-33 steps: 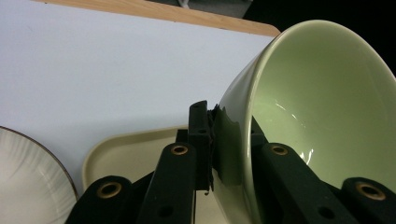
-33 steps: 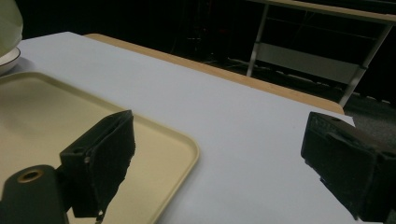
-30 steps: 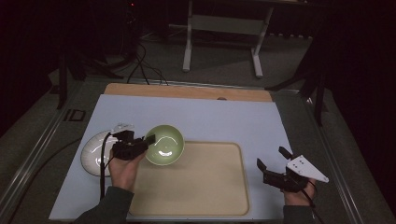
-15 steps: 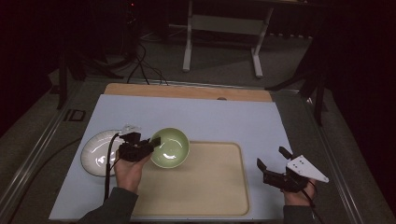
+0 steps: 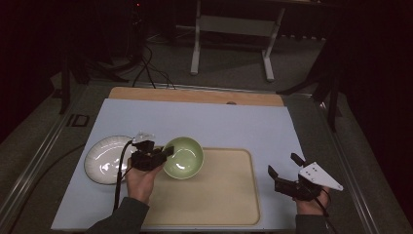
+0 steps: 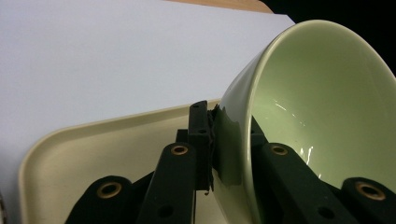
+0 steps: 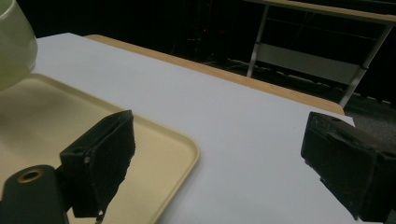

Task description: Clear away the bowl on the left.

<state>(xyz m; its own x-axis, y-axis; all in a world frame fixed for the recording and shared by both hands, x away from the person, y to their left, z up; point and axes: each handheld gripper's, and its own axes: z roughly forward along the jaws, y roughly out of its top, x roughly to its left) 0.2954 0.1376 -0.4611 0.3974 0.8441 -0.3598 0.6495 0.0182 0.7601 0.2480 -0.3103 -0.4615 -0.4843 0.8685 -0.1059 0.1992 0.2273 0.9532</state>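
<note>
Black jaws of the left gripper (image 6: 219,149) rise from the bottom of the left gripper view, clamped on the rim of the green bowl (image 6: 317,102): one pad sits outside the wall, the other inside. The bowl is tilted there, with its hollow facing right in the frame. Below and left of it lies the cream tray (image 6: 70,154), and beyond that the pale blue mat (image 6: 102,56) reaches to the upper edge.

In the high view the left gripper (image 5: 163,155) is at lower left of centre, held by a hand (image 5: 140,180) coming in from the bottom edge. The bowl (image 5: 184,157) is over the tray's upper left corner, held by its left rim. Just left of the gripper a white plate (image 5: 100,163) lies on the mat (image 5: 204,122), beside the tray (image 5: 219,195).

At lower right of the high view the right gripper (image 5: 285,170) sits off the tray's right edge, over the mat, with its jaws apart and nothing between them. The right gripper view shows the same wide gap (image 7: 219,158), with the tray's corner (image 7: 154,154) at lower left and the bowl (image 7: 14,42) at the upper left edge.

Farther off, a wooden board (image 5: 195,95) edges the mat's top side, and a metal stand (image 5: 234,29) is on the dark floor in the upper part of the frame.
</note>
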